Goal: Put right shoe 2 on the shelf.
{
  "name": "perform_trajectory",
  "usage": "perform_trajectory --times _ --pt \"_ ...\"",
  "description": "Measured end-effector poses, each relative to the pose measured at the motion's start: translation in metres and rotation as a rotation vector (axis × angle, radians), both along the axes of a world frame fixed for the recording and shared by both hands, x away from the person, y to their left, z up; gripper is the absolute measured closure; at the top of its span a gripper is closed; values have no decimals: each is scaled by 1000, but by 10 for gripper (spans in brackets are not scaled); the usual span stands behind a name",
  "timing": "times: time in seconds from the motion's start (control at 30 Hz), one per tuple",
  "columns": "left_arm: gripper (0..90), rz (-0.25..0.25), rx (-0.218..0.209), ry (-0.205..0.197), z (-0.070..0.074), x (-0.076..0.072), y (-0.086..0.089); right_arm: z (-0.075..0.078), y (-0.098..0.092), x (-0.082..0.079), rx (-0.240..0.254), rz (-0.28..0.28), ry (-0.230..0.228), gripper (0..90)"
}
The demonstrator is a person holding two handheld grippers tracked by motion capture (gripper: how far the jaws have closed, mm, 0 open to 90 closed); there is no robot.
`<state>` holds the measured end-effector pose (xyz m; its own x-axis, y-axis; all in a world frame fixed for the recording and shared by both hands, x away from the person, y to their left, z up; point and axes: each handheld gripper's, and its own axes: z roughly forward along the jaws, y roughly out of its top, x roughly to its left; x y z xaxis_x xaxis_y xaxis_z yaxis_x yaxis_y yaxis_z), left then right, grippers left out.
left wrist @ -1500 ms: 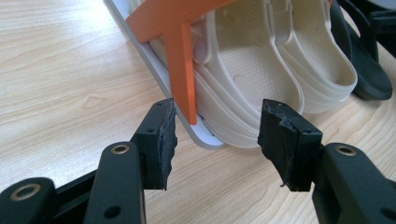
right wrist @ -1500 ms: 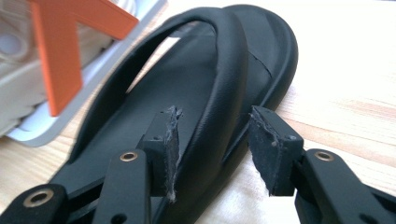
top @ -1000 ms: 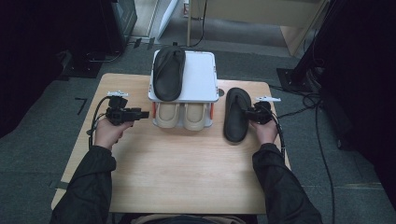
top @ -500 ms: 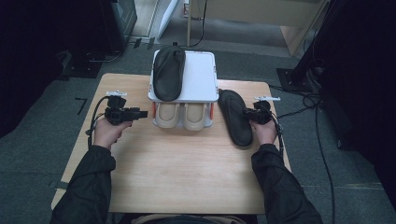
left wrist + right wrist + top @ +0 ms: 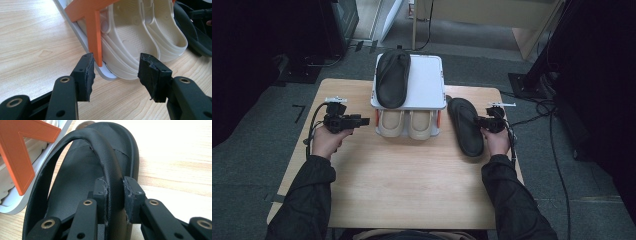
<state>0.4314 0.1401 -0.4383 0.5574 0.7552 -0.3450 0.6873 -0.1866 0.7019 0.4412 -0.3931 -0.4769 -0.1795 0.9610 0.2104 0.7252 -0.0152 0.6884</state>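
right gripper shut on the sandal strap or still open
Shut on it: the right gripper has just been closing, and both pads press the strap of the black sandal.

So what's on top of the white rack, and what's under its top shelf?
One black flip-flop lies on the left of the rack top. Underneath sit two beige clogs; their front halves are hidden by the shelf.

I seem to be working in a lab or recording room rather than a home. My small light wooden table [image 5: 412, 190] stands alone on grey carpet tiles [image 5: 257, 170]. Black cables [image 5: 557, 150] trail across the floor at the right, dark equipment stands [image 5: 532, 80] crowd the upper corners, and a pale wooden cabinet [image 5: 492, 12], I think, sits at the top.
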Motion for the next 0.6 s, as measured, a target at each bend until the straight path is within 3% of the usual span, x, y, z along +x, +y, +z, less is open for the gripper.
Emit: perform_trajectory --times 0.27,0.37,0.43,0.6 --pt "465 -14 19 -6 0 2 -5 13 5 -1 -15 9 3 740" --pt "465 -17 16 -7 0 3 -6 22 4 -2 -29 3 -22 741" --pt "465 -17 14 -7 -1 3 -5 28 2 -1 -23 -4 -2 741" --pt "465 -11 3 -6 0 3 -4 40 1 1 -30 -15 -3 741"
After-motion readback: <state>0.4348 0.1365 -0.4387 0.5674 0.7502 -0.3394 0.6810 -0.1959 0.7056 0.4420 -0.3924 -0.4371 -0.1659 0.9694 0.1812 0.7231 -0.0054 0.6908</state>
